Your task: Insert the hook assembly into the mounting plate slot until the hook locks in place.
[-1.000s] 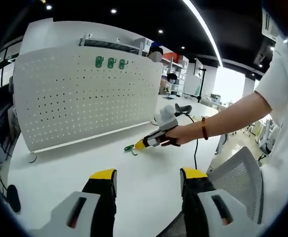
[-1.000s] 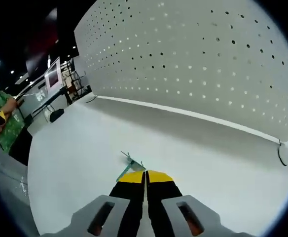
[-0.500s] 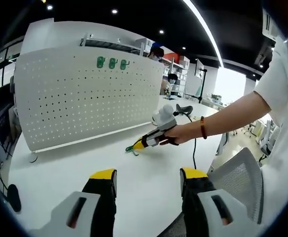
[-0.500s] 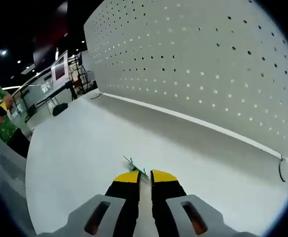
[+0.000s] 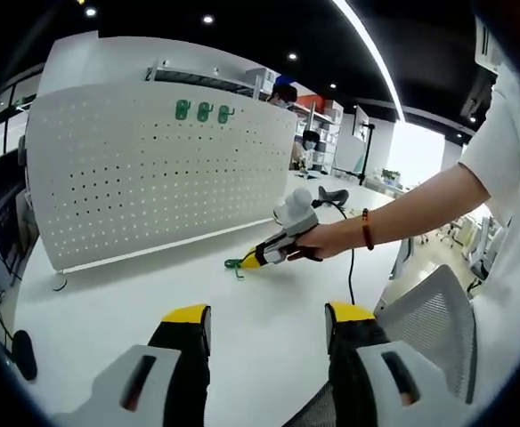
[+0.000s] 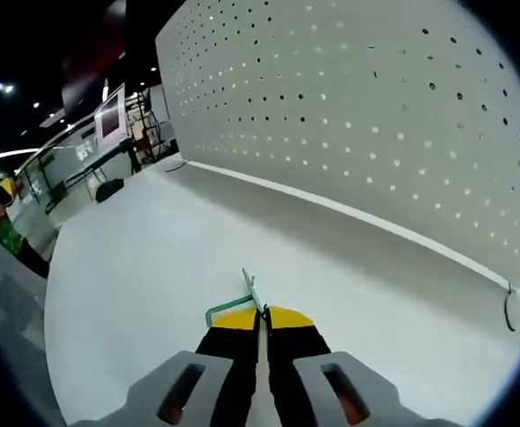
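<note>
A white pegboard mounting plate [image 5: 153, 178] stands upright on the white table [image 5: 109, 311], with three green hooks [image 5: 202, 112] hung near its top edge. In the left gripper view, a person's hand holds my right gripper [image 5: 253, 259] low over the table in front of the board, with a small green hook [image 5: 235, 265] at its tip. In the right gripper view, my right gripper [image 6: 262, 313] is shut on that green hook [image 6: 242, 298], which sticks out past the yellow tips toward the pegboard [image 6: 376, 116]. My left gripper [image 5: 269, 316] stands open, well back from the hook.
A black cable [image 5: 353, 267] runs across the table behind the hand. The back of a grey mesh chair [image 5: 429, 320] is at the right. A black cable loop [image 6: 507, 307] lies at the board's foot. Shelves and people stand behind the board.
My right gripper's jaws parted slightly half a second ago and have shut again on the green hook, which now points more upright. The left gripper has barely moved.
</note>
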A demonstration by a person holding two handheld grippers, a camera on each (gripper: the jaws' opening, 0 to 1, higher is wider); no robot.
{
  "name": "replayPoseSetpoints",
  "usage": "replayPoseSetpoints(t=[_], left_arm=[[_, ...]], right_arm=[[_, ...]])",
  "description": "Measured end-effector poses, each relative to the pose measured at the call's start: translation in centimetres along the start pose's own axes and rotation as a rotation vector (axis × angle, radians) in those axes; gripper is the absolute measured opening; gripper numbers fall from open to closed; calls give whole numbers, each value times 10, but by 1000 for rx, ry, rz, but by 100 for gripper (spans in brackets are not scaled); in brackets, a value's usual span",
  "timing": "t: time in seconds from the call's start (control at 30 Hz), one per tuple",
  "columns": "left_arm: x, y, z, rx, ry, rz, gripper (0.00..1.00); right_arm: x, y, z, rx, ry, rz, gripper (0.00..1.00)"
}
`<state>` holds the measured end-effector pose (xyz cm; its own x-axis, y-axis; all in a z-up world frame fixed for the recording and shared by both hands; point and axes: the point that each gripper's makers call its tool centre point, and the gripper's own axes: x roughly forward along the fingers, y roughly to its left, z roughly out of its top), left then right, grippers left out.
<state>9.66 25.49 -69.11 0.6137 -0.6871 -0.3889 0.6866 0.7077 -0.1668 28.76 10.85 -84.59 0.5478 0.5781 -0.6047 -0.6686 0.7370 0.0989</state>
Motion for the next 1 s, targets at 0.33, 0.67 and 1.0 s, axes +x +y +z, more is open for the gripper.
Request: replayPoseSetpoints(t=[0.33,0.67,1.0], left_arm=[[1,-2,5,-8,-22,-14,53],[0,-4,6,0,-31,-19,53],[2,-7,1,-11,-39,-32,52]], right_arm=[[-13,10,12,39,-37,25,1],[-24,22,29,110,-92,34,1],[-38,49,35,162,-72,72,1]])
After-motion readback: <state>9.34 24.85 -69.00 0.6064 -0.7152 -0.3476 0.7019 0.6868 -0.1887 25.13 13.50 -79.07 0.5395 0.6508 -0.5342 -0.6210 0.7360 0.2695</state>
